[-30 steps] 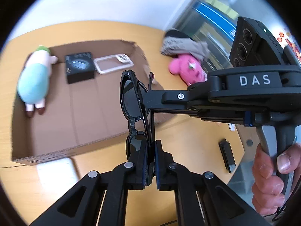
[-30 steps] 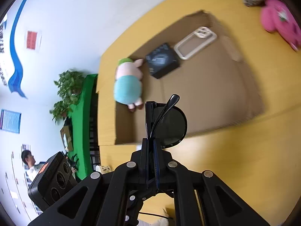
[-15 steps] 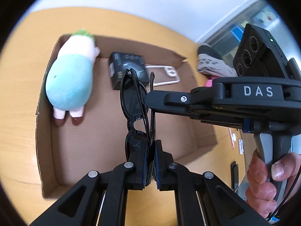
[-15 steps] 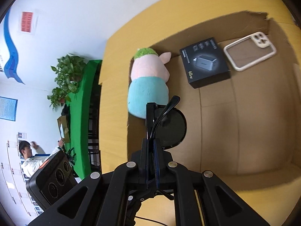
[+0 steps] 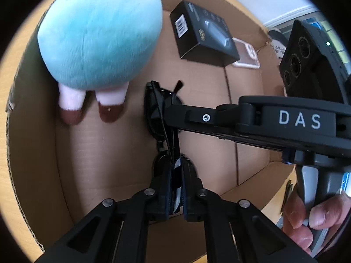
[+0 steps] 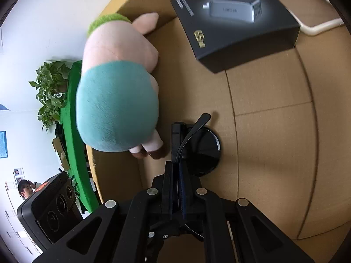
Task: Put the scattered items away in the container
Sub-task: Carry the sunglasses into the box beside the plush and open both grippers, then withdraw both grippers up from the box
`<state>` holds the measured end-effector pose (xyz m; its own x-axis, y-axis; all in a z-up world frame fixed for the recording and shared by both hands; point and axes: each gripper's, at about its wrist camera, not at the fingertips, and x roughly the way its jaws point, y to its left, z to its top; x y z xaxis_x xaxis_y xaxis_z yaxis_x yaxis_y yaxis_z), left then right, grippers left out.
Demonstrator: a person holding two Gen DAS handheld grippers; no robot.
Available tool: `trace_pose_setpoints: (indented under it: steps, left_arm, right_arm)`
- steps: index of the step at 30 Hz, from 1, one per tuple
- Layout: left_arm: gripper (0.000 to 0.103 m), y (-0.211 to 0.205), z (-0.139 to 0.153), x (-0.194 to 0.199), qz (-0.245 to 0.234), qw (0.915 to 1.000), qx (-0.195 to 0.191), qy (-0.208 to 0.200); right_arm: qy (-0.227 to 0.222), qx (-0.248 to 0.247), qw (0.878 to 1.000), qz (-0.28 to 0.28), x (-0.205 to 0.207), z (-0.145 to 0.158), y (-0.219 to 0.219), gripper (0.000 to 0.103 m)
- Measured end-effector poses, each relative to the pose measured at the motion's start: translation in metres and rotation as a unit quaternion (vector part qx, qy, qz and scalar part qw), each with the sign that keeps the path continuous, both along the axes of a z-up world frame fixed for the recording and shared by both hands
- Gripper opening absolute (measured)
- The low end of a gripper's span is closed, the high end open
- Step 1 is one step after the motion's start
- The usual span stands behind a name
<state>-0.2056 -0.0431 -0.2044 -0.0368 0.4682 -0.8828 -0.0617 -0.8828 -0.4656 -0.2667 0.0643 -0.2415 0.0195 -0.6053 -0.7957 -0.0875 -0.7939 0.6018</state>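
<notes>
Both grippers hold one pair of black sunglasses (image 5: 161, 118) low inside the open cardboard box (image 5: 33, 175). Left gripper (image 5: 176, 171): jaws clenched on the near lens of the folded sunglasses, which stand on edge, extending away from the camera. Right gripper (image 5: 173, 118) comes in from the right in the left wrist view, its arm marked "DAS", jaws pinched on the far part of the frame; a bare hand (image 5: 311, 217) grips its handle at lower right. From the right wrist view the right gripper (image 6: 177, 171) is clamped on the sunglasses (image 6: 201, 149), one round dark lens showing to the right of the fingers, a folded temple arm curving up past it. Whether the sunglasses touch the box floor I cannot tell; they hang very close to it, with shadow beneath. Just left of them lies a plush toy (image 5: 101, 35) with a turquoise body, pale pink upper part, green top and brown feet, feet toward the sunglasses, near but apart. In the right wrist view the plush toy (image 6: 118, 92) lies along the left wall of the cardboard box (image 6: 274, 114). Farther in sits a black charger box (image 5: 204, 35), tilted in view, product picture on its lid (image 6: 234, 19). Beyond it, a white phone case (image 5: 246, 53) lies flat on the box floor, partly hidden by the charger box. Outside the box, left in the right wrist view: a green surface (image 6: 72, 140), potted plants (image 6: 50, 94), a seated person (image 6: 26, 189).
</notes>
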Motion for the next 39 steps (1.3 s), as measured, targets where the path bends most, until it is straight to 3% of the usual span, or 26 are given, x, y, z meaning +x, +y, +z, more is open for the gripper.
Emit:
trace_pose_setpoints:
  steps: [8,10,12,13,14,15,18,19,21,27,33,39]
  left_arm:
    - [0.013,-0.002,0.013,0.011,0.009,0.9985,-0.052,0.011]
    - [0.031,-0.004,0.029,0.018,0.02,0.9974,-0.064,0.028]
    - [0.046,-0.002,0.056,0.03,0.025,0.9943,-0.08,0.065]
    - [0.054,0.0,0.069,0.035,0.025,0.992,-0.089,0.086]
    - [0.057,0.002,0.085,0.041,0.026,0.9887,-0.1,0.109]
    - [0.061,0.005,0.102,0.049,0.028,0.9843,-0.111,0.134]
    - [0.066,0.016,0.16,0.076,0.038,0.9672,-0.132,0.214]
    - [0.074,0.02,0.177,0.082,0.042,0.962,-0.135,0.233]
    - [0.078,0.028,0.209,0.088,0.053,0.9502,-0.143,0.272]
    - [0.078,0.062,0.271,0.106,0.066,0.9309,-0.14,0.331]
    - [0.078,0.098,0.309,0.136,0.051,0.9157,-0.156,0.367]
    - [0.078,0.124,0.325,0.165,0.05,0.9109,-0.161,0.377]
  right_arm:
    - [0.006,-0.009,1.0,0.003,0.002,0.006,0.004,0.008]
    - [0.018,-0.009,1.0,0.003,0.002,0.022,0.01,0.01]
    - [0.038,-0.007,0.999,0.003,0.005,0.048,0.02,0.046]
    - [0.056,-0.001,0.998,0.005,0.009,0.063,0.026,0.078]
    - [0.085,0.016,0.996,0.009,0.015,0.084,0.031,0.093]
    - [0.127,0.047,0.991,0.018,0.024,0.111,0.037,0.096]
    - [0.232,0.142,0.961,0.054,0.056,0.179,0.05,0.103]
    - [0.257,0.167,0.95,0.057,0.066,0.197,0.057,0.103]
    - [0.293,0.196,0.934,0.054,0.085,0.229,0.075,0.103]
    - [0.339,0.211,0.917,0.019,0.133,0.293,0.128,0.103]
    - [0.375,0.208,0.903,0.001,0.174,0.327,0.158,0.103]
    - [0.389,0.195,0.9,-0.011,0.209,0.341,0.187,0.103]
